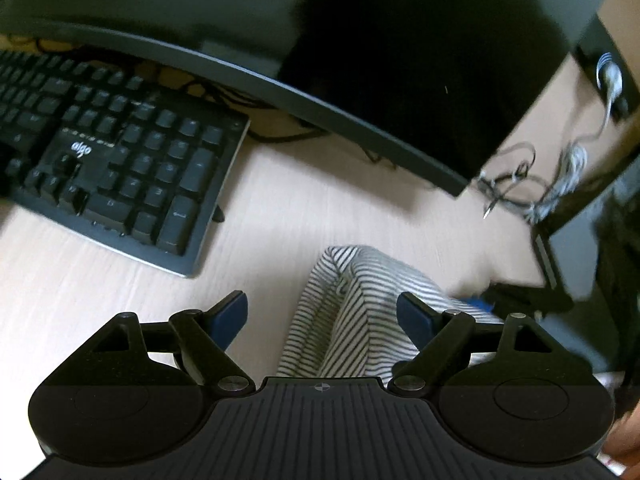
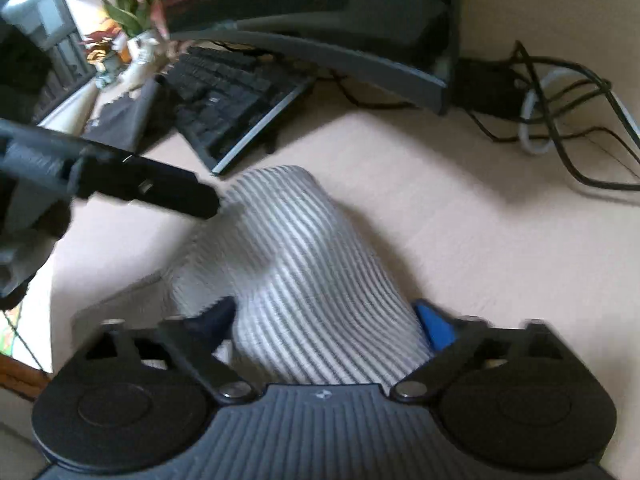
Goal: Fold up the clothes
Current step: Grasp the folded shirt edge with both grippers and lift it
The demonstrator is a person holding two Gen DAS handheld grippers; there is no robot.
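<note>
Your left tool point(image 1: 322, 316) and right tool point(image 2: 324, 322) both gape around the grey-and-white striped cloth garment point(image 2: 288, 248) on the pale wooden tabletop point(image 2: 460, 220), neither pinching it.

- Your left gripper point(image 1: 322, 316) points steeply downward, its blue-padded fingers point(image 1: 231, 316) spread wide apart.
- Your right gripper point(image 2: 326, 320) also tilts downward, jaws parted, blurred.

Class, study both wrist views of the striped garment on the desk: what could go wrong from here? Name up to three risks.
1. Both the left hand-held gripper and the right hand-held gripper stand open around the striped garment, so the bunched fold may slump.
2. The keyboard lies close; spreading cloth could snag it.
3. Loose cables nearby might catch a sweeping hand-held gripper.
</note>
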